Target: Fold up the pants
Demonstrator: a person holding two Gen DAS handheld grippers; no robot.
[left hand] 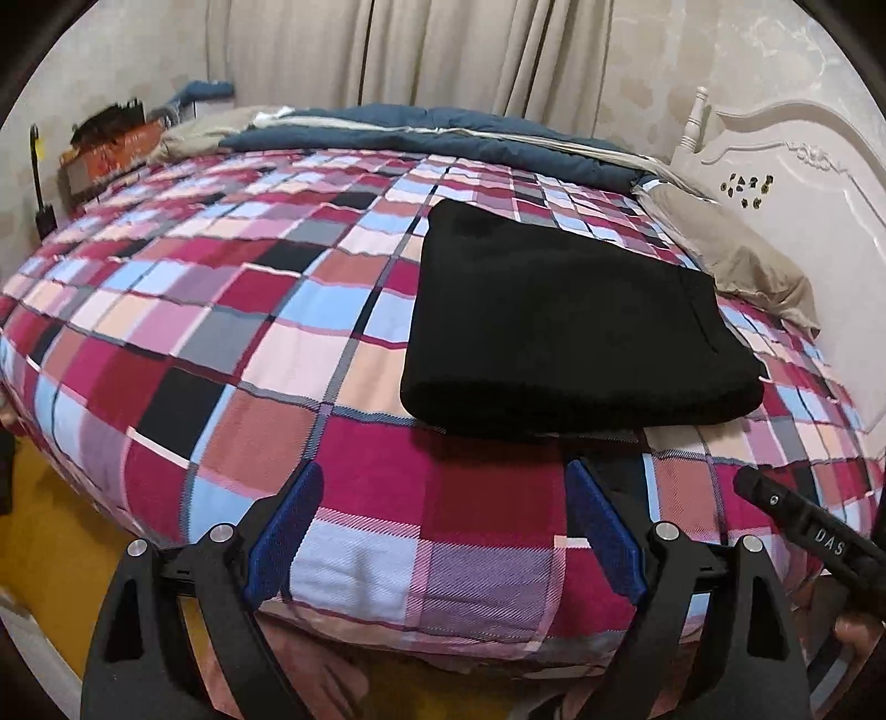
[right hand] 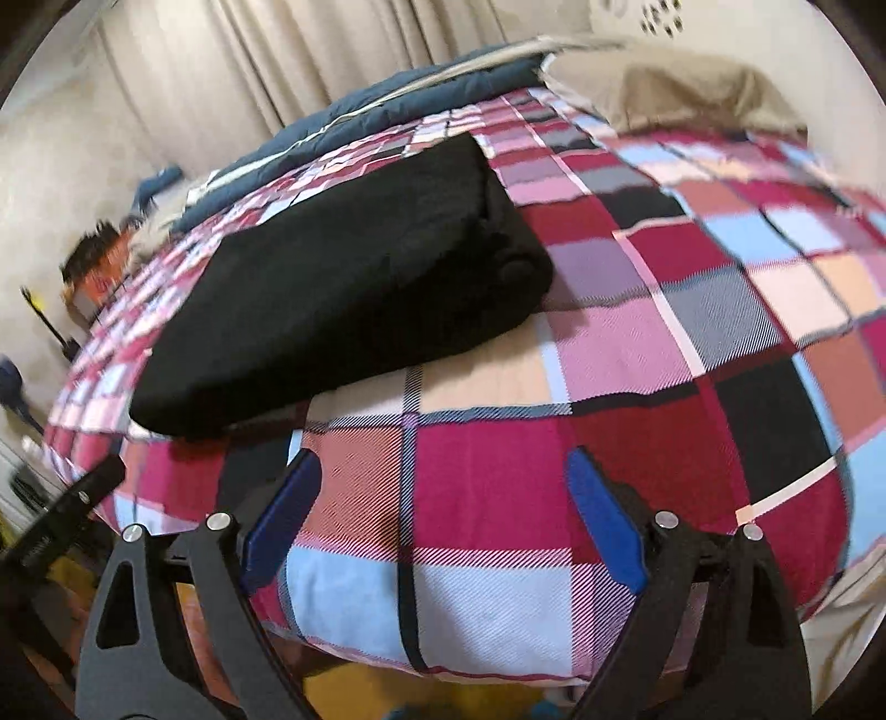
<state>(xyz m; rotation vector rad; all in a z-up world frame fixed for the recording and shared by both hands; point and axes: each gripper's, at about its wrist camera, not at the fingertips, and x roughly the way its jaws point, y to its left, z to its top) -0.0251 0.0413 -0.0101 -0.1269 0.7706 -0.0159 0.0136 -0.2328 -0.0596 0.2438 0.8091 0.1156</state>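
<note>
Pants (left hand: pixel 570 327), black, lie folded into a compact thick rectangle on the plaid bedspread (left hand: pixel 221 332), toward the headboard side of the bed and near its front edge. In the right wrist view the pants (right hand: pixel 343 299) show stacked layers and a round button at the end nearest the pillow. Nothing rests on top of them.

Left gripper (left hand: pixel 443 487) hovers over the bedspread at the bed's front edge, just short of the pants, jaws spread wide, nothing between the blue pads (left hand: pixel 288 531). It is not touching the fabric of the pants.

Right gripper (right hand: pixel 443 476) also hangs over the front edge of the bed, jaws wide apart and empty, blue pads (right hand: pixel 609 526) clear of the pants, which lie up and to the left of it. View is motion-blurred toward the edges.

A black finger of the other gripper pokes into each view from the side; lettering "DAS" is readable on it in the left wrist view.

Beige pillow (left hand: pixel 736 260) sits beside the white headboard (left hand: pixel 803 183), just past the pants. Dark blue quilt (left hand: pixel 432 133) is bunched along the far side of the bed, in front of beige curtains (left hand: pixel 415 50). Floor beneath is yellow.
</note>
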